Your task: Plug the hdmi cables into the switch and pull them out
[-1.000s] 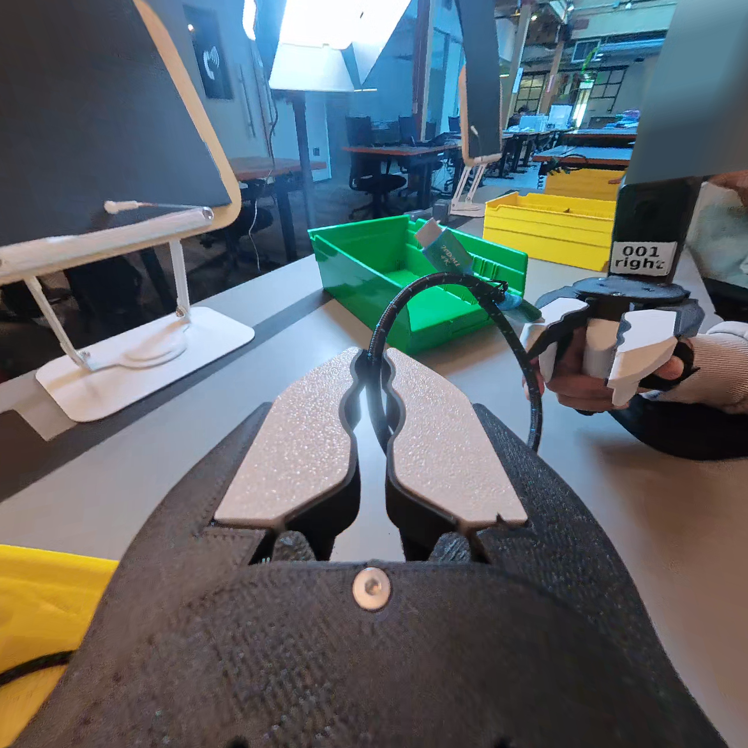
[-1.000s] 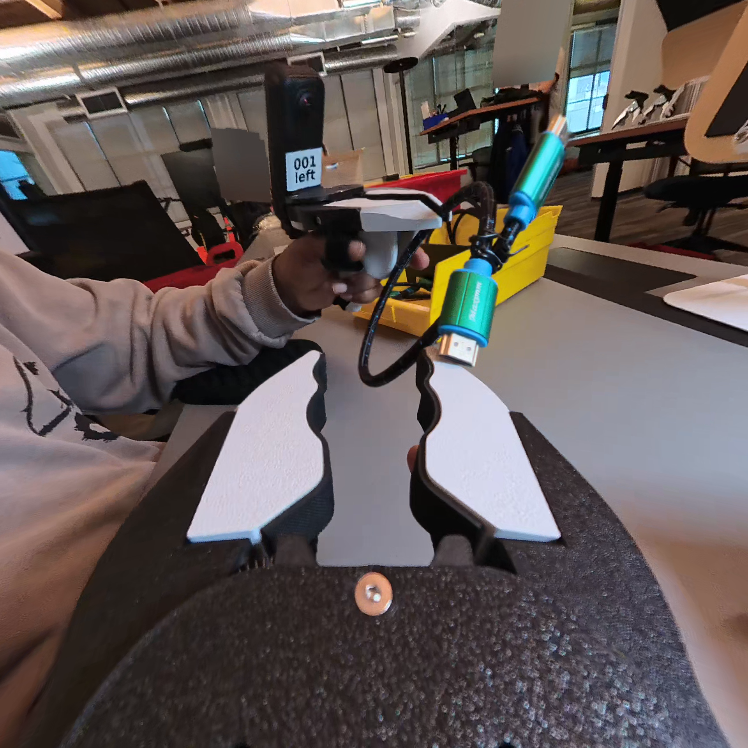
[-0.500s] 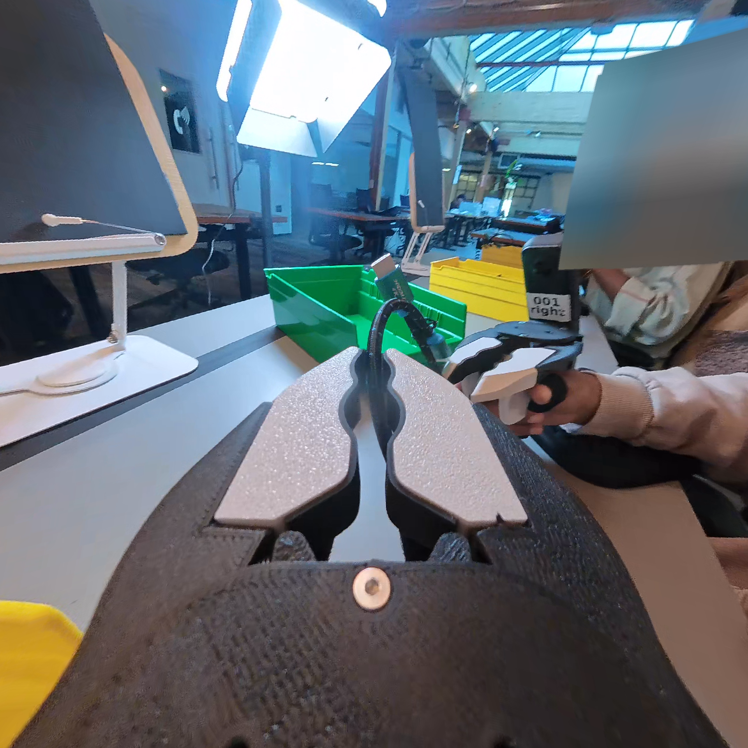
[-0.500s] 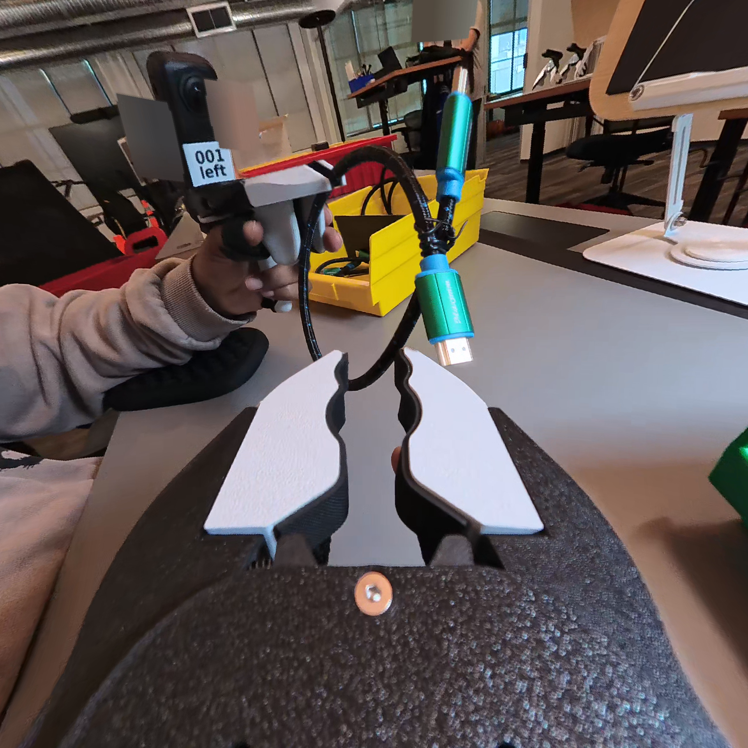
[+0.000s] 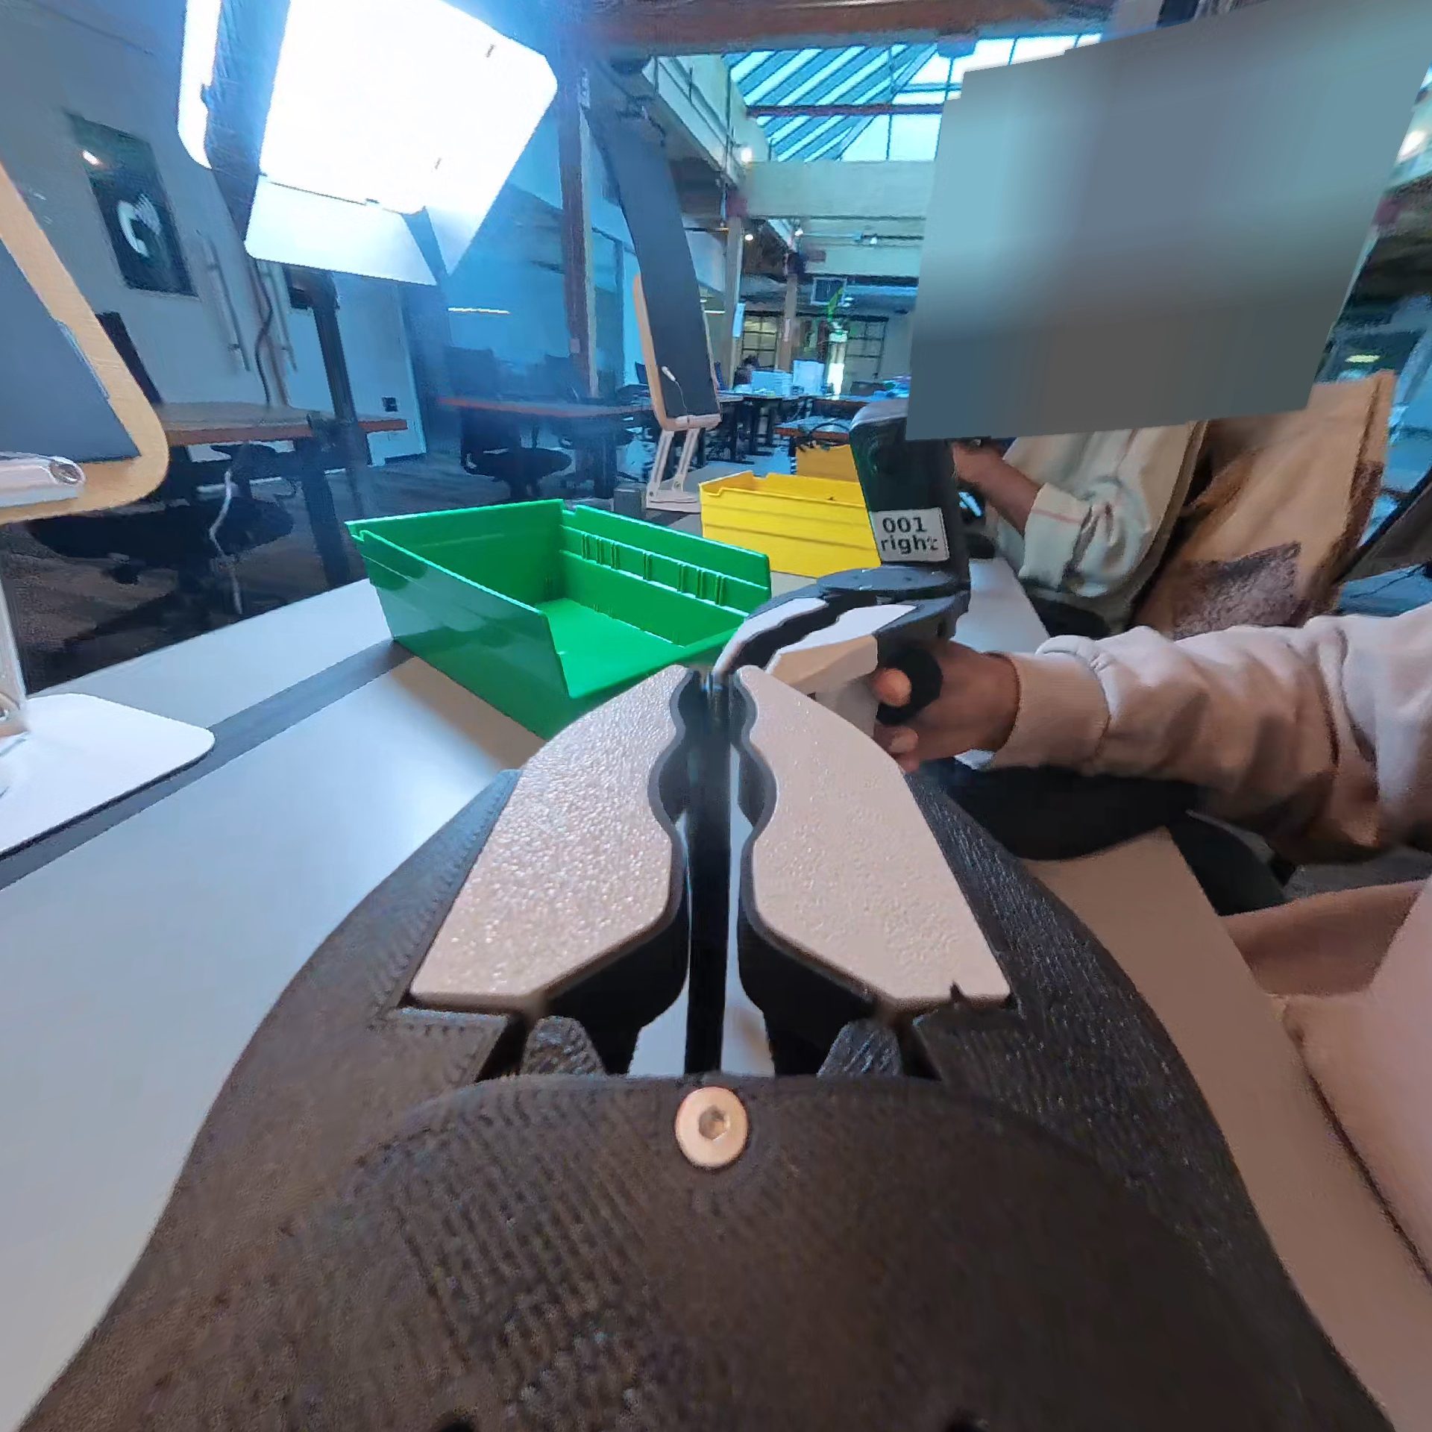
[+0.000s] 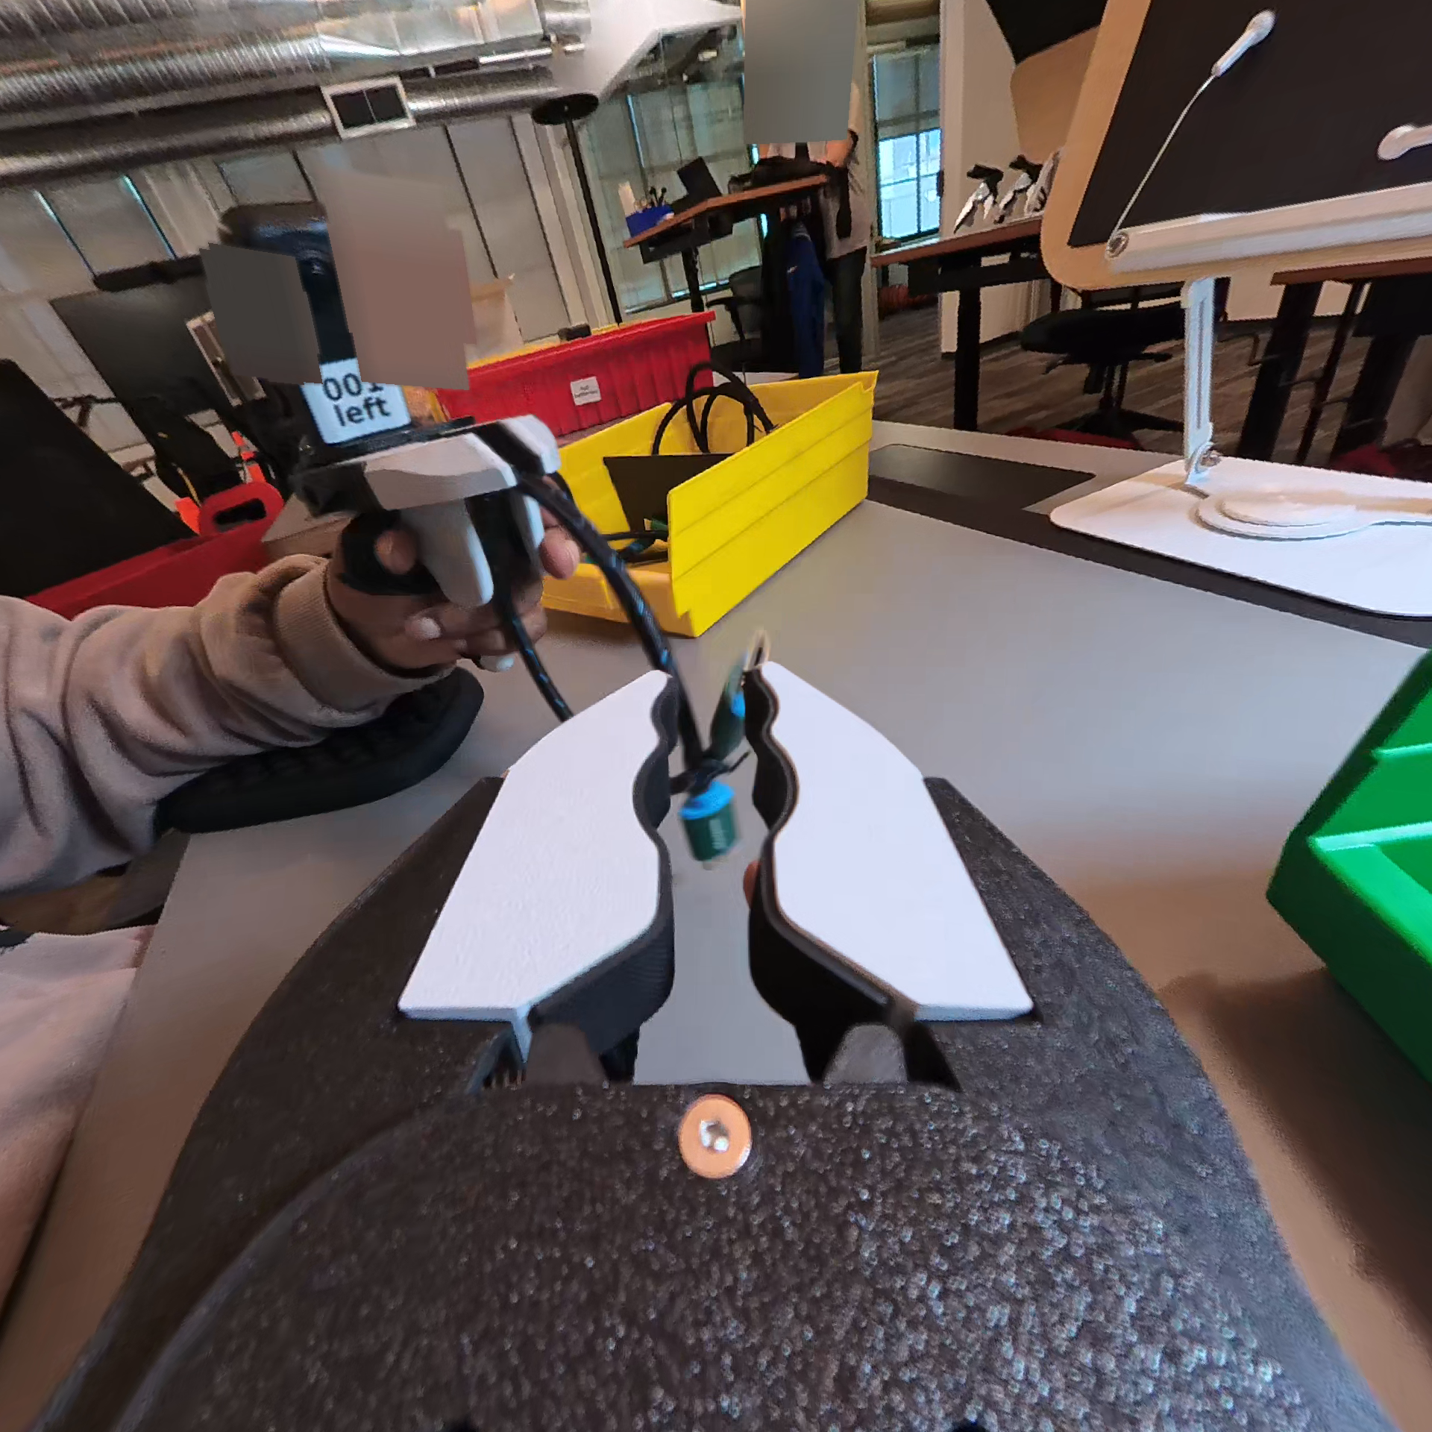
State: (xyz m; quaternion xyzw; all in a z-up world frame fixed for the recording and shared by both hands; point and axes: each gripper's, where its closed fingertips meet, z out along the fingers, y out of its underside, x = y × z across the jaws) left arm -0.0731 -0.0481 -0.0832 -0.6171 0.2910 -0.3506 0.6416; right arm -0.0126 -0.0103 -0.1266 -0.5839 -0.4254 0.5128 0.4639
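My left gripper [image 5: 711,686] is shut on a black braided hdmi cable [image 5: 707,852] that runs straight along the slot between its fingers. The cable leads to my right gripper [image 5: 736,651], just beyond the left fingertips. In the right wrist view the cable [image 6: 620,581] arcs down from the left gripper [image 6: 535,465] into my right gripper [image 6: 713,682]. Its jaws are narrowed on the tied end of the cable, where two green plugs [image 6: 709,825] sit blurred between the fingers. No switch shows in either view.
A green bin [image 5: 480,620] stands on the grey table ahead of the left gripper and shows at the right edge of the right wrist view [image 6: 1364,891]. A yellow bin [image 6: 759,527] holds more cables. A white tablet stand [image 6: 1278,527] is far right. Another person [image 5: 1123,504] sits behind. The gap from one gripper's tips to the other's is roughly 9 cm.
The right gripper has come up to the cable and narrowed its jaws around the plug end. The looped cable has been drawn straight between the two grippers.
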